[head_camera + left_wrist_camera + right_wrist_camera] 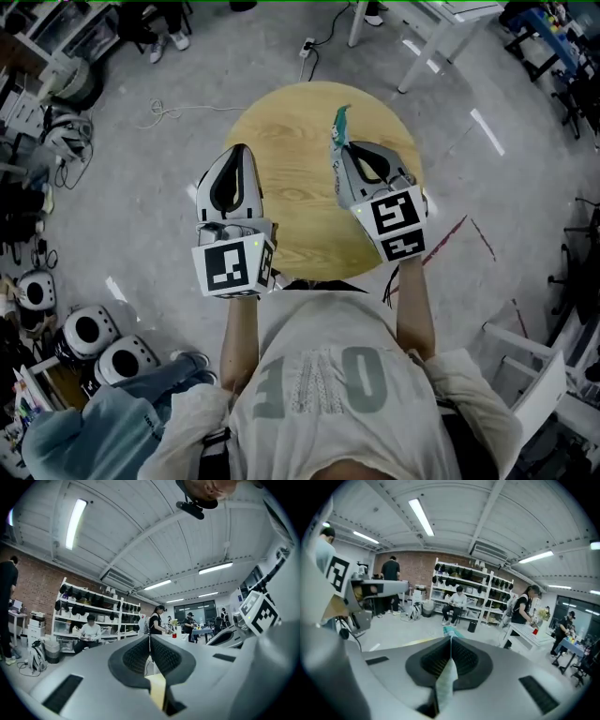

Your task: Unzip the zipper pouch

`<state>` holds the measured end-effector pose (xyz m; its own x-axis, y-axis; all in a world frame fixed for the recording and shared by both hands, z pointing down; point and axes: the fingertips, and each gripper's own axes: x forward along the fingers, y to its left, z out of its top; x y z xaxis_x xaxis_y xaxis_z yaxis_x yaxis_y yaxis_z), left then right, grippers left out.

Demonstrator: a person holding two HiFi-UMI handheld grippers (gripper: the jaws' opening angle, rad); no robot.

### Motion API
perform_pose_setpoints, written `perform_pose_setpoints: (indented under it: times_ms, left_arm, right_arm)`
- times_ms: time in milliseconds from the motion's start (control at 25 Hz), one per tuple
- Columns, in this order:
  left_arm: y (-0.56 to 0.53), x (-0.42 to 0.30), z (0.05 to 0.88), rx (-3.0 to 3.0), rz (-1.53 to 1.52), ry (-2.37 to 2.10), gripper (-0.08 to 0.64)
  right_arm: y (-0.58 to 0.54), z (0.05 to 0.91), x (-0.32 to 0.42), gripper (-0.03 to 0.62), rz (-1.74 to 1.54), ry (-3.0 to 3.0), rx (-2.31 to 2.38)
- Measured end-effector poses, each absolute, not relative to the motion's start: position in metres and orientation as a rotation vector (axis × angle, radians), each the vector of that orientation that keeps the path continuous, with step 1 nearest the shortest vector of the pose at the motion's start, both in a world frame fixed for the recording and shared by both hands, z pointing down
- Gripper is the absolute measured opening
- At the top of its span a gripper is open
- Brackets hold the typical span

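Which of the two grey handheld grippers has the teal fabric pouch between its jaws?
The right gripper: its jaws pinch the teal fabric pouch. The left gripper is shut on nothing.

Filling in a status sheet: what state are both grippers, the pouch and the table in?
left gripper: shut, empty.
right gripper: shut on the zipper pouch.
zipper pouch: pinched, held in the air; zipped or not, cannot tell.
table: upright, beneath the grippers.
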<state>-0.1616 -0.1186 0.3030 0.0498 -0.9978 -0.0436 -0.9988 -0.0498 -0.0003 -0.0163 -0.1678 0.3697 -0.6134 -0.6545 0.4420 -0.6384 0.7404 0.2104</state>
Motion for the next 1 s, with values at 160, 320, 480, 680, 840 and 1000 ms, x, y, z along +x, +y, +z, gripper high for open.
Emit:
perform_pose_setpoints:
  times_ms: [160,320,480,680,840,1000]
  left_arm:
    - [-0.125,-0.136,0.286,-2.353,0.077,1.996,0.028]
    - [-0.125,-0.109,0.267,-2.483,0.095,1.784,0.029]
    - [-0.127,-0.094,0.254,-2.695,0.274,1.680,0.029]
    - [-0.121,-0.045,0.262,-3.140,0.515,1.389,0.129]
    - [-0.105,-0.020,0.267,-3.336,0.525,1.123,0.144]
    - [-0.101,-0.013,0.265,-3.438,0.624,0.978,0.144]
  right_arm:
    - [-0.147,0.340,-0.012,0.035,0.017,-2.668,0.773]
    - [-0.128,0.316,-0.005,0.035,0.108,-2.839,0.618]
    - [-0.117,0.303,-0.002,0.035,0.006,-2.888,0.541]
    - [-0.097,0.295,0.009,0.035,-0.115,-2.930,0.426]
    - [-0.083,0.289,0.013,0.035,-0.164,-2.956,0.355]
    - [-0.077,0.276,0.013,0.035,-0.204,-3.017,0.301]
